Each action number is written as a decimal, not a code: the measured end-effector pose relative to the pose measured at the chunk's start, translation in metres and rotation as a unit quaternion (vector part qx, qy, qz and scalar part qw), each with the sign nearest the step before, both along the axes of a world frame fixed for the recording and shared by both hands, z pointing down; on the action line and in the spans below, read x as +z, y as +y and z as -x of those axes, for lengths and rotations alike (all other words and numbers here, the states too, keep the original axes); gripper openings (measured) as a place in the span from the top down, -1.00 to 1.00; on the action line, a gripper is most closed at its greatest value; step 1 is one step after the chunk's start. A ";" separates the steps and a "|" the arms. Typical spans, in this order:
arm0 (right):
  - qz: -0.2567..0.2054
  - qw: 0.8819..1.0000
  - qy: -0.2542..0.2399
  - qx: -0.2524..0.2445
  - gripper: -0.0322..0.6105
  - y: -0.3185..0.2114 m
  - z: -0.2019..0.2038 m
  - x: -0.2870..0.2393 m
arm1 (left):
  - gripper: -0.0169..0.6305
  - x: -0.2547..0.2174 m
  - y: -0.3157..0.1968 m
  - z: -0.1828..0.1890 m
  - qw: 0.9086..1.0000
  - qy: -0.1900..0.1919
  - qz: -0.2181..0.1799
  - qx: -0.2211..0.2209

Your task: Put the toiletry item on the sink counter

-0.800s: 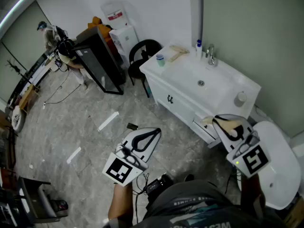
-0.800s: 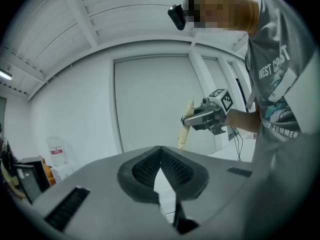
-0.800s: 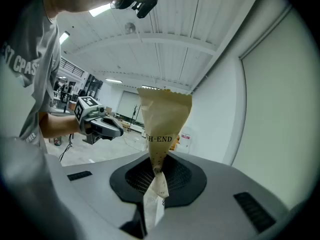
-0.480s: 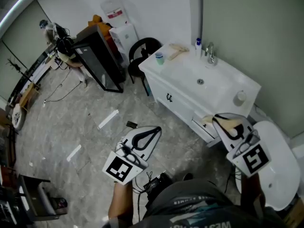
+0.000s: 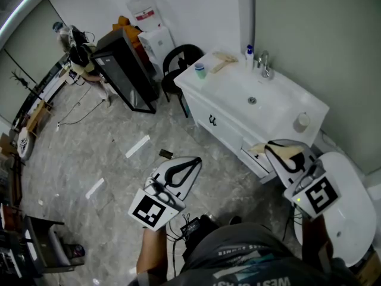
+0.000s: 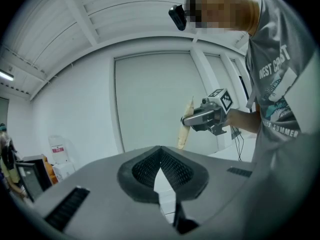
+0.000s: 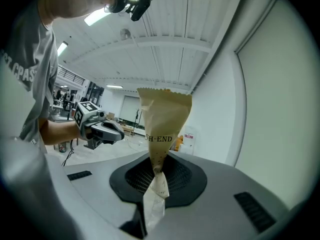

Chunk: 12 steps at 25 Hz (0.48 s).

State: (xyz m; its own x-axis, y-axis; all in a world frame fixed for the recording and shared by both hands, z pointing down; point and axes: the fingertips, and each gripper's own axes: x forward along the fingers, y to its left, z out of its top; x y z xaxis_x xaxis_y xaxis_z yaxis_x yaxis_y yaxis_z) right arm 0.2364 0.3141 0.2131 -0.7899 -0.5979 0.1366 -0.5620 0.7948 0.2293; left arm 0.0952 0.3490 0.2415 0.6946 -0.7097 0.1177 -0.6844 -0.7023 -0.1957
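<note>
since the right gripper (image 7: 156, 176) is clenched on the tan packet (image 7: 165, 119) just in front of the sink counter (image 5: 209, 92), and the left gripper (image 6: 160, 171) is closed on nothing, i'd carry the packet level over the counter's bare top before letting go.

The toiletry item (image 7: 162, 129) is a tan pouch, soft and crinkly, with a dull skin. It may be thin plastic or paper; that is hard to tell. The right gripper (image 7: 157, 176) and the left gripper (image 6: 160, 171) are smooth, matt grey plastic, with black pads (image 6: 176, 170) that have a rough, bumpy grid. The sink counter (image 5: 280, 115) is white, smooth and glossy. Its tap (image 5: 265, 66) is shiny metal. The floor (image 5: 89, 154) looks like grey stone with a slight shine.
</note>
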 end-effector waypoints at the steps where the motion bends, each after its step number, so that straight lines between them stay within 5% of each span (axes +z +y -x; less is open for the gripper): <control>1: 0.001 1.000 -0.001 -0.002 0.73 0.000 0.000 0.001 | 0.94 0.000 0.000 0.000 1.000 -0.001 -0.001 -0.001; 12: 0.003 1.000 0.001 0.009 0.73 -0.029 0.019 0.004 | 0.94 0.008 -0.023 0.024 1.000 0.007 0.009 -0.006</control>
